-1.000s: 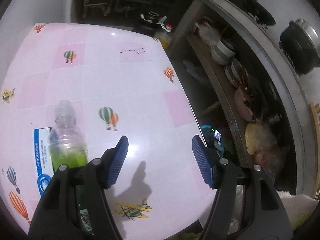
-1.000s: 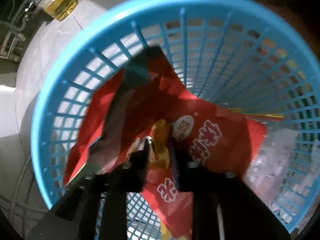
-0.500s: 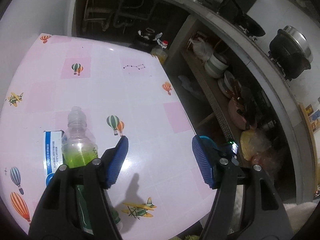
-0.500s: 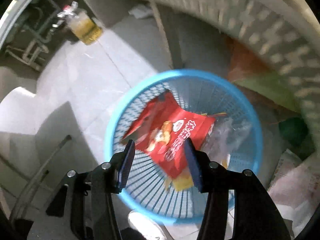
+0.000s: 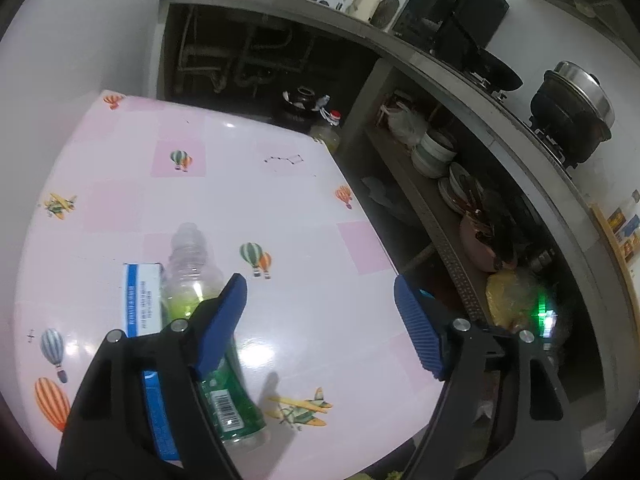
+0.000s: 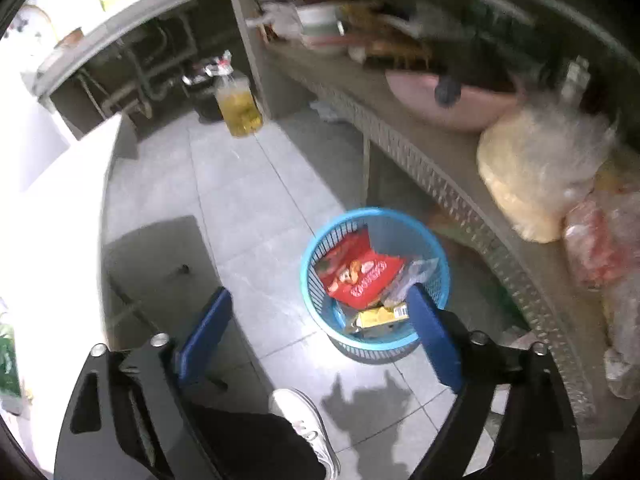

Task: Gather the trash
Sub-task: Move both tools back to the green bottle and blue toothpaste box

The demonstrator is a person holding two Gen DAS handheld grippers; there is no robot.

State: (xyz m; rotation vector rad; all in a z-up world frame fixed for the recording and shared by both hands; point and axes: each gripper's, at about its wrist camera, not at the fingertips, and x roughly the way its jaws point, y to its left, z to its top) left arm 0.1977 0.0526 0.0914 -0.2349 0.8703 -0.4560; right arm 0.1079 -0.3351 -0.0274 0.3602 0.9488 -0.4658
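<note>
A clear plastic bottle (image 5: 192, 280) with green drink and a green label lies on the pink table (image 5: 248, 184), beside a blue and white box (image 5: 140, 300). My left gripper (image 5: 320, 304) hovers over the table just right of the bottle, its jaws opening with nothing between them. On the floor stands a blue basket (image 6: 376, 340) holding a red snack bag (image 6: 356, 272), a yellow carton and clear wrappers. My right gripper (image 6: 320, 316) hangs high above the basket, jaws opening wide and empty.
A low shelf (image 6: 440, 152) with a pink bowl, dishes and bagged food runs along the right. An oil jug (image 6: 240, 108) stands on the tiled floor near pipes. A person's white shoe (image 6: 308, 424) is by the basket. A black pot (image 5: 572, 108) sits on the counter.
My right gripper let go of the red snack bag in the basket, opened wide and rose far above it. My left gripper lifted a little and widened; the bottle and box stay put.
</note>
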